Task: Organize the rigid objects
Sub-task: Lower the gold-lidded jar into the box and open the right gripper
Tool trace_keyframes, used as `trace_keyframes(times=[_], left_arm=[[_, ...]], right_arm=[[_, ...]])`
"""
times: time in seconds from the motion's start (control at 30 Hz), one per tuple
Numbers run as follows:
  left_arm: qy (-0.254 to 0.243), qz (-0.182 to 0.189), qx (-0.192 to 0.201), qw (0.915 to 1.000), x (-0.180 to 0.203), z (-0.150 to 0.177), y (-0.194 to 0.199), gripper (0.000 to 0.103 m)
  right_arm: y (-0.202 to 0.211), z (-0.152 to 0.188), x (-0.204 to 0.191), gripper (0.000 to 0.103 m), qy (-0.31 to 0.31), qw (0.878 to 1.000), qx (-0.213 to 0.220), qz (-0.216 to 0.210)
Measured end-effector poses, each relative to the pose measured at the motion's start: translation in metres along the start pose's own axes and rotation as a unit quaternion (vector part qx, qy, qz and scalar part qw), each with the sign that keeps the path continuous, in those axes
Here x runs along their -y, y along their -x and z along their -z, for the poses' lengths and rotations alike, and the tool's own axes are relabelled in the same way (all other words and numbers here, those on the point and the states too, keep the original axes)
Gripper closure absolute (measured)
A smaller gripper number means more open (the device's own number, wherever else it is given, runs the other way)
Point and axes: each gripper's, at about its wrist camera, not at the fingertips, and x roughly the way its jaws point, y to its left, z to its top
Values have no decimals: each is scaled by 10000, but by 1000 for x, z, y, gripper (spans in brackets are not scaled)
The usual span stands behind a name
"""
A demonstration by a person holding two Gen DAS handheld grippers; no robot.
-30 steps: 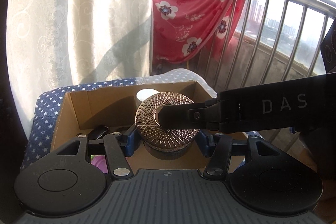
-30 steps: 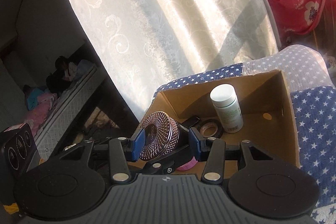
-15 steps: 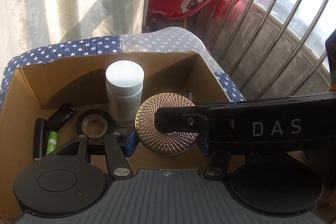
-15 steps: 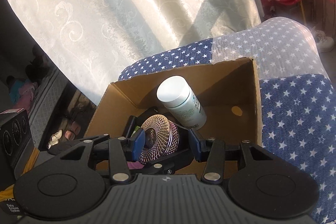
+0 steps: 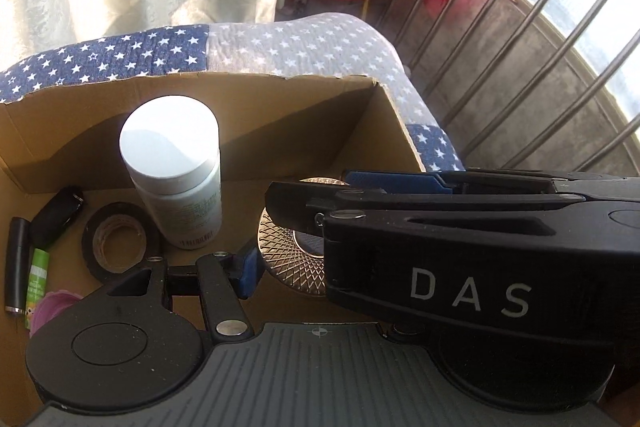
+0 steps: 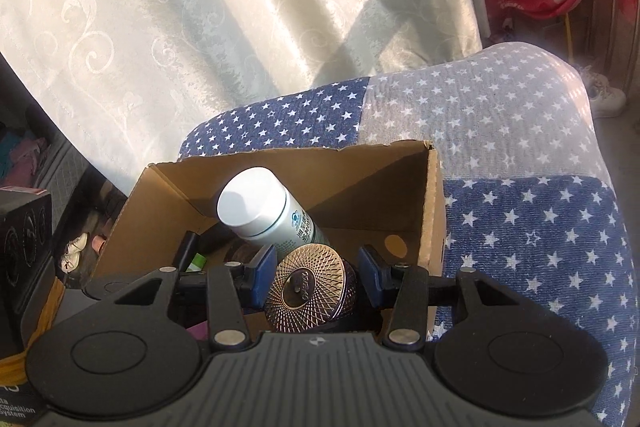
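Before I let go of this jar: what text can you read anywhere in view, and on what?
"DAS": white letters on the right gripper body.
White bottle label: print too blurred to read.
Jar lid emblem: unreadable.
Green tube: print too small.
Bottom-left sticker: cut off, unreadable.

surface: star-print cover (image 6: 540, 227) | on it: cardboard box (image 6: 434, 211)

In the left wrist view, the black right claw (image 5: 320, 199) hides most of the round gold lattice-patterned tin (image 5: 288, 259) beside the white plastic bottle (image 5: 176, 171); the left claw's right finger is covered too.
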Motion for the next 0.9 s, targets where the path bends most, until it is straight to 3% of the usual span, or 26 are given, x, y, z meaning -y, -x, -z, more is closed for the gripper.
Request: trace_keyframes(times=[0.17,0.53,0.67,0.9], left_arm=[[198,134,-161,9996,-2,0,-13,43],[-84,176,166,9997,6,13,17,43],[-436,242,534,9973,16,28,50,42],[-843,356,1576,9833,19,73,134,37]], right_arm=[[1,-1,3,54,110,9998,157,49],[38,8,9,55,-137,9976,625,-277],[75,23,2,55,-216,9931,1004,-568],[136,69,-23,54,-178,9812,1616,-1040]])
